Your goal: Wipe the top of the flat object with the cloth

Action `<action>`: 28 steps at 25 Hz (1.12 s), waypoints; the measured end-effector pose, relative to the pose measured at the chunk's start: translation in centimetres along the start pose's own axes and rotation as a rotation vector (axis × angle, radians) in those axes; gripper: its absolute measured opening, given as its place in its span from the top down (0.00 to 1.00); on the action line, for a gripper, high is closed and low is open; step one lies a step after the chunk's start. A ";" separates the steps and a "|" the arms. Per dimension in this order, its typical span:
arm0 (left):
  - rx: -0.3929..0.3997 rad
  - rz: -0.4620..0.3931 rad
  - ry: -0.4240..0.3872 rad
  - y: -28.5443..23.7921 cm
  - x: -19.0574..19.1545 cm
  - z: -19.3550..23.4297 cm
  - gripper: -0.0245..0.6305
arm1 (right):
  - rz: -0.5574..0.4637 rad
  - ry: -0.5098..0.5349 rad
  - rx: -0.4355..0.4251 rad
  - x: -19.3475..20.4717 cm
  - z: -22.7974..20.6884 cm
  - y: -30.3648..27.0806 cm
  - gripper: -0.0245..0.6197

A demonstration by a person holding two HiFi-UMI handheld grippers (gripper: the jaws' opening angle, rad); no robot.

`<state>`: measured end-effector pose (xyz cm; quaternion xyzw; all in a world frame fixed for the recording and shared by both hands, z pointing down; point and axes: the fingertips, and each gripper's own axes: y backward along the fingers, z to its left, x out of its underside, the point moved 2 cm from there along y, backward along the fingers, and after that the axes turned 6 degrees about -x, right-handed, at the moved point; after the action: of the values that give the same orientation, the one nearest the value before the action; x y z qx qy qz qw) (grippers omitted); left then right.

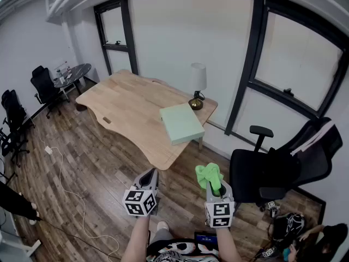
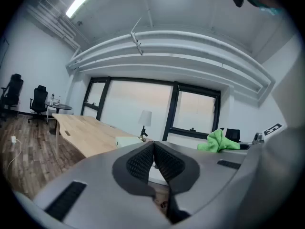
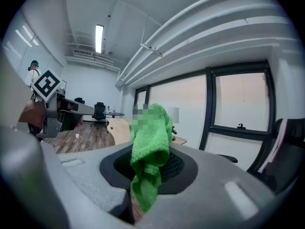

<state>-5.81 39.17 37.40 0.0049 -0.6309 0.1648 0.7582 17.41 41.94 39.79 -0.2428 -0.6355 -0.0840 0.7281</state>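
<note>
Flat object dead ahead, cloth ready in my right gripper.
The pale green flat object (image 1: pixel 181 123) lies on the table's (image 1: pixel 125 100) near corner, well ahead, long axis running away from me. My right gripper (image 1: pixel 214 187) is clamped on the cloth (image 1: pixel 208 174). My left gripper (image 1: pixel 150 178) is clenched and empty. Neither is clearly nearer.

Two forearms enter the head view from 6 o'clock, held side by side and aimed toward 12, tipped slightly below level. The left gripper (image 1: pixel 152 172) (image 2: pixel 153 145), at 7 o'clock, has its jaws pressed together with nothing between them. The right gripper (image 1: pixel 214 189) (image 3: pixel 153 160), at 5 o'clock, clamps a cloth (image 1: pixel 208 174) (image 3: pixel 149 136) bunched above its jaws.
</note>
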 end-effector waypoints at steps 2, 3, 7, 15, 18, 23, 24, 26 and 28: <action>0.011 0.009 0.007 -0.3 0.4 -0.4 0.95 | -0.008 -0.017 -0.006 -0.1 -0.4 0.1 0.83; 0.014 0.013 0.009 -0.5 0.6 -0.6 0.95 | -0.009 -0.021 -0.007 -0.1 -0.7 0.2 0.83; 0.007 0.021 0.004 -0.7 0.9 -1.0 0.95 | -0.012 -0.027 0.007 0.4 -1.7 0.5 0.83; -0.063 0.031 0.011 -1.0 1.1 -0.1 0.95 | -0.092 -0.092 -0.066 -0.1 -2.4 0.4 0.83; -0.105 0.027 0.000 -1.9 0.7 1.0 0.95 | -0.200 -0.183 -0.131 -1.4 -2.7 0.1 0.83; -0.077 0.035 -0.011 -4.6 1.0 1.7 0.95 | -0.212 -0.135 -0.104 -1.8 -3.6 -2.1 0.83; -0.077 0.034 -0.016 -5.4 1.1 1.9 0.95 | -0.212 -0.137 -0.105 -1.8 -4.0 -2.9 0.83; -0.075 0.026 -0.013 -7.2 1.2 2.5 0.95 | -0.195 -0.142 -0.105 -1.6 -4.9 -4.8 0.83; -0.066 0.014 0.002 -9.3 0.9 3.1 0.95 | -0.171 -0.129 -0.101 -1.5 -6.0 -7.0 0.83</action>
<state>-6.24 29.94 40.74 -0.0248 -0.6353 0.1492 0.7573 19.45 32.83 39.65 -0.2288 -0.6945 -0.1620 0.6626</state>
